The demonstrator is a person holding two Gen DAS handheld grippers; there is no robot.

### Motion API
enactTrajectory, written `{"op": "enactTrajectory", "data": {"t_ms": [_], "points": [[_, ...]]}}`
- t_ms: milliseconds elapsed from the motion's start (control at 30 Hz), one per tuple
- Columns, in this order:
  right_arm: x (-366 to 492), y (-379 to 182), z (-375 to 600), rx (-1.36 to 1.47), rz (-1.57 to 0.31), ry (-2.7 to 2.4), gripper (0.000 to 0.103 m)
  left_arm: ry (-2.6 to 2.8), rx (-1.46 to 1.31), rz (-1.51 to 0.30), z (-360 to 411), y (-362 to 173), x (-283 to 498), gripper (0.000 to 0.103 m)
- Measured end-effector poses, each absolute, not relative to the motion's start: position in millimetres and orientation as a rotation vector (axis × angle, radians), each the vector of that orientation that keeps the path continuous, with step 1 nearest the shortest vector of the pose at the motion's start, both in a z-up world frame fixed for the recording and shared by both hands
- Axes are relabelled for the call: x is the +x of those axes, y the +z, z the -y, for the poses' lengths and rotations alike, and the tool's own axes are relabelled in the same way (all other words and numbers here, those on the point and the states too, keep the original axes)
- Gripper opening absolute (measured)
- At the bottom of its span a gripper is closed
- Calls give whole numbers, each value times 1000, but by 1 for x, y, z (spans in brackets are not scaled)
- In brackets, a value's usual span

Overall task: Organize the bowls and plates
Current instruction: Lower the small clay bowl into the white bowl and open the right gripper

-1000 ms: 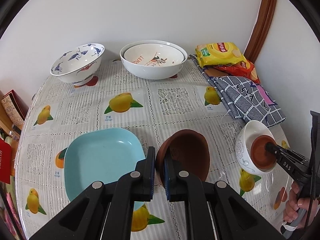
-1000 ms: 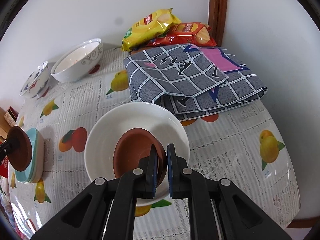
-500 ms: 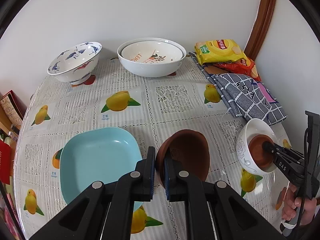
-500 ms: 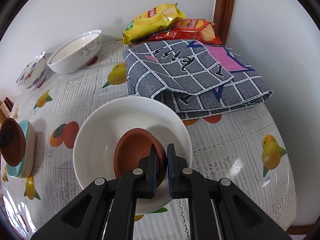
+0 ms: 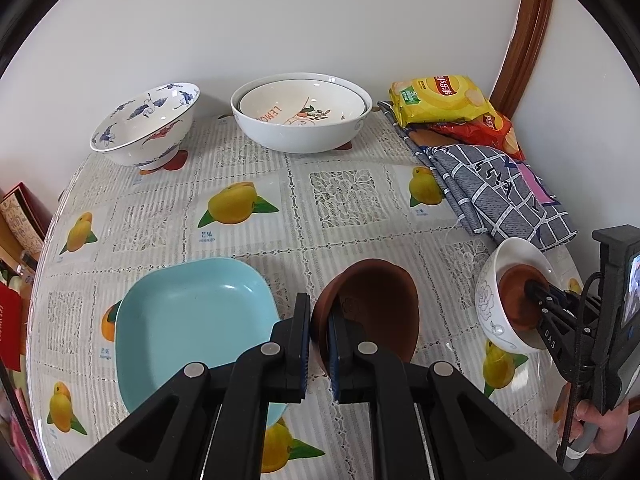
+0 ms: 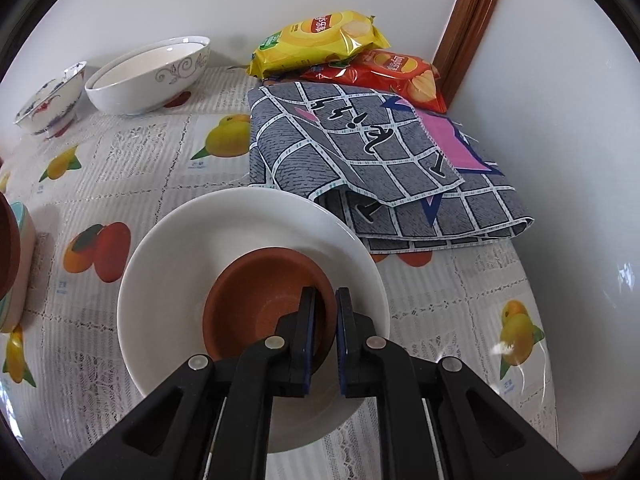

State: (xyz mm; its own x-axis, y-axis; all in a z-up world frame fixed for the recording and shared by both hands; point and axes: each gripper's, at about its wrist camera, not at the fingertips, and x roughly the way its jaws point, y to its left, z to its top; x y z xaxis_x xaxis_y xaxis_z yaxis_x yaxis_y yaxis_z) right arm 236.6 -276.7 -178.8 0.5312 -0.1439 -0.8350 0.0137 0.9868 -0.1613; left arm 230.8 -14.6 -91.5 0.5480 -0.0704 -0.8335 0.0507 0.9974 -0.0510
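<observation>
Left gripper (image 5: 319, 336) is pinching the near rim of a brown bowl (image 5: 372, 312), one finger inside the bowl and one outside, and the bowl sits tipped in front of the fingers, just right of the light blue square plate (image 5: 188, 320) on the fruit-print tablecloth (image 5: 344, 200). Right gripper (image 6: 325, 334) is clamped on the rim of a smaller brown bowl (image 6: 260, 300), and that bowl is nested inside a white bowl (image 6: 240, 220) directly ahead of the fingers. From the left camera the white bowl looks tilted, its mouth turned toward the right gripper; whether it touches the table I cannot tell. At the back near the wall stand a blue-patterned bowl (image 5: 148, 124) and a large white bowl (image 5: 300, 136) with another bowl stacked inside it. A grey checked cloth (image 6: 360, 152) lies folded just beyond the white bowl, with a yellow chip bag (image 6: 320, 40) and a red chip bag (image 6: 396, 72) behind it.
</observation>
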Motion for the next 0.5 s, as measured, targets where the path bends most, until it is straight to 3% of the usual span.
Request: {"op": "enactTrajectory", "data": {"t_ms": [500], "points": [[242, -184, 267, -139, -1034, -52, 14, -70, -25, -990, 15, -94, 233, 9]]}}
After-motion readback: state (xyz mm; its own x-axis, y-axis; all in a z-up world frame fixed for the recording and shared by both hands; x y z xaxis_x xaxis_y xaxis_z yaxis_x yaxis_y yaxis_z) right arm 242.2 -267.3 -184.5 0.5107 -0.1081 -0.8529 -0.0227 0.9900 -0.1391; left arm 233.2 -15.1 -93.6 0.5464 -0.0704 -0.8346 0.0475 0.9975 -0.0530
